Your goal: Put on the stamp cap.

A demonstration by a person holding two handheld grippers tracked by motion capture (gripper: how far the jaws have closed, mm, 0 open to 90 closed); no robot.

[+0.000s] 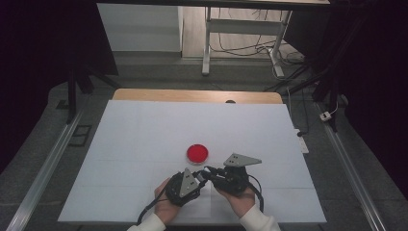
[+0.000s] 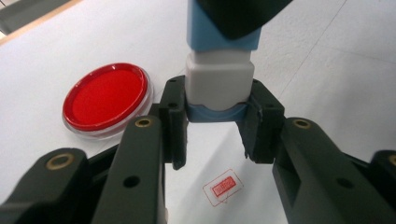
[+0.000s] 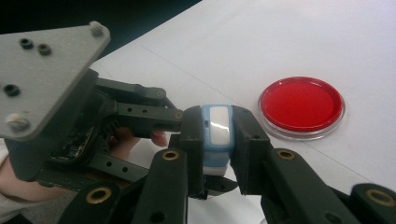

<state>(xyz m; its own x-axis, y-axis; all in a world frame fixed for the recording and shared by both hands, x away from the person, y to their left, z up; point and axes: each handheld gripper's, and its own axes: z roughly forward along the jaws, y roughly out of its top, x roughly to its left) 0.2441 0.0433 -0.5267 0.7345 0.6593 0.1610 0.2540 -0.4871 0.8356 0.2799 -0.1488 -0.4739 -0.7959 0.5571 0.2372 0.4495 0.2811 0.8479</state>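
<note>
Boxy stamp [image 2: 219, 84] (blue-white plastic), clamped

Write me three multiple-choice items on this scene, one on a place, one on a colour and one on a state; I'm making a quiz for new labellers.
1. Where is the round dish?
A. On the white table sheet, beyond the grippers
B. Between the jaws of one gripper
C. On the floor

2. What colour is the dish inside?
A. Green
B. Red
C. Yellow

3. How is the small blue and white block held?
A. It lies loose on the sheet
B. By the left gripper alone
C. By both grippers, shut on it

Answers: 1 A, the high view shows it flat on the sheet; 2 B, its fill is red; 3 C, the left gripper and the right gripper each clamp it.
</note>
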